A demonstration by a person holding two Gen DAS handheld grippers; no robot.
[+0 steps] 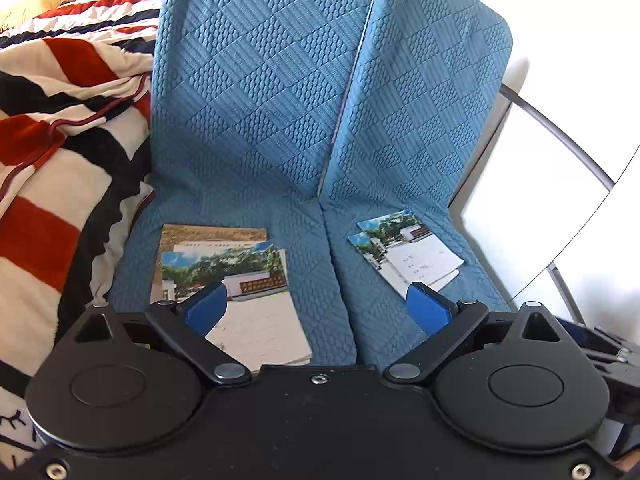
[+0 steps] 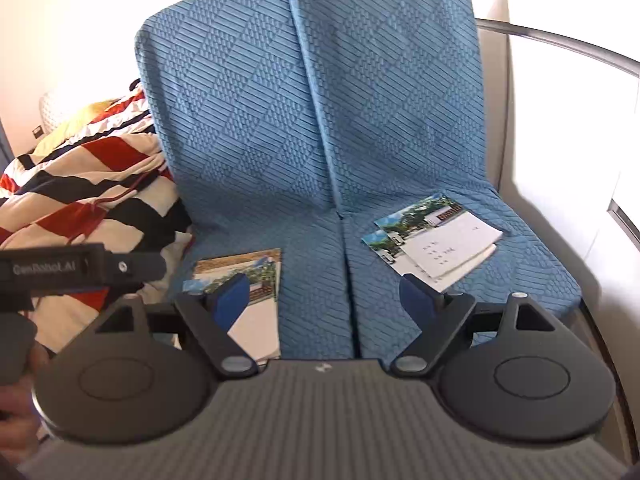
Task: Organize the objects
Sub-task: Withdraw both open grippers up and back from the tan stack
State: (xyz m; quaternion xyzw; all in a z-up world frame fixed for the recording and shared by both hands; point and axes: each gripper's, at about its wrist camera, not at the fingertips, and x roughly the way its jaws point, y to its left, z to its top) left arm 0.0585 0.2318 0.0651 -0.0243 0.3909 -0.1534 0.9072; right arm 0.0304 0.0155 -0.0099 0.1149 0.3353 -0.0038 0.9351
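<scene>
Both the left gripper and right gripper have jaws wide open, holding nothing. One card pile lies on the left blue seat, a smaller pile on the right. I'd slide one jaw under a pile's edge and pinch gently.

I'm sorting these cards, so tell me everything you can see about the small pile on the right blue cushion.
The small pile is two or three thin paper cards, fanned and overlapping, lying flat on the right blue cushion. Each shows a photo of trees and a white wall at one end and a pale area with faint writing at the other. Nothing else touches it; neither tool reaches it.
</scene>
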